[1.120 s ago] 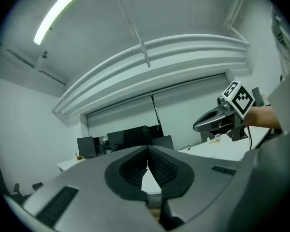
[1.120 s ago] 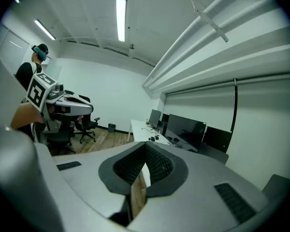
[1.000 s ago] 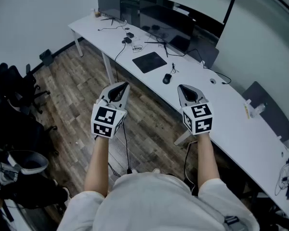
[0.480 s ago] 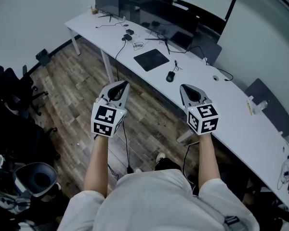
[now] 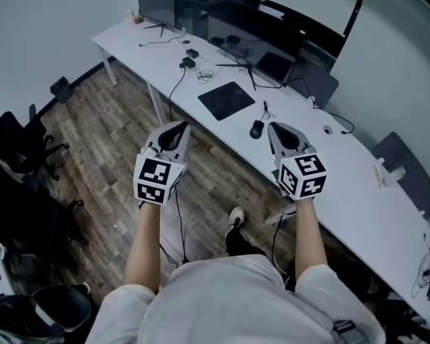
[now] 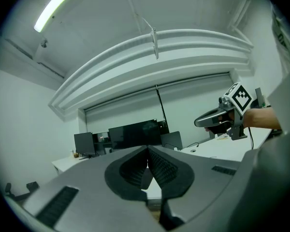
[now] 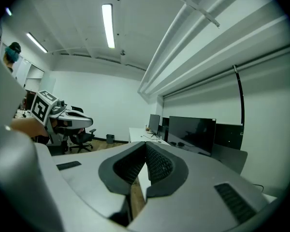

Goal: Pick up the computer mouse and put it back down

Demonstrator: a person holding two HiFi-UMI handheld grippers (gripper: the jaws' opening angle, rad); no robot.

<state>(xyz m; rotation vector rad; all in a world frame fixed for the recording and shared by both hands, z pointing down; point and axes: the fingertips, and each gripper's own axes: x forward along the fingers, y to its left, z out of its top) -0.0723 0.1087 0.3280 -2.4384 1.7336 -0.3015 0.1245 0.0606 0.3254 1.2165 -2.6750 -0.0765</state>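
Observation:
A black computer mouse (image 5: pixel 256 129) lies on the long white desk (image 5: pixel 358 185), to the right of a dark mouse pad (image 5: pixel 226 99). My right gripper (image 5: pixel 274 129) is shut and empty, level, its tip just right of the mouse and short of the desk edge. My left gripper (image 5: pixel 180 128) is also shut with nothing in it, held over the wooden floor well left of the mouse. In the left gripper view the jaws (image 6: pixel 148 151) meet, and the right gripper (image 6: pixel 217 120) shows at the right. The right gripper view shows its own closed jaws (image 7: pixel 145 146).
Black monitors (image 5: pixel 254 31) stand along the desk's far edge, with cables and small devices (image 5: pixel 190 57) near them. Office chairs (image 5: pixel 18 149) crowd the left. A grey chair back (image 5: pixel 408 170) sits at the desk on the right. The person's shoe (image 5: pixel 235 218) is on the wood floor.
Both grippers have come closer to the desk, still shut; the mouse now lies just beside the right gripper's tip. The person's foot has stepped forward.

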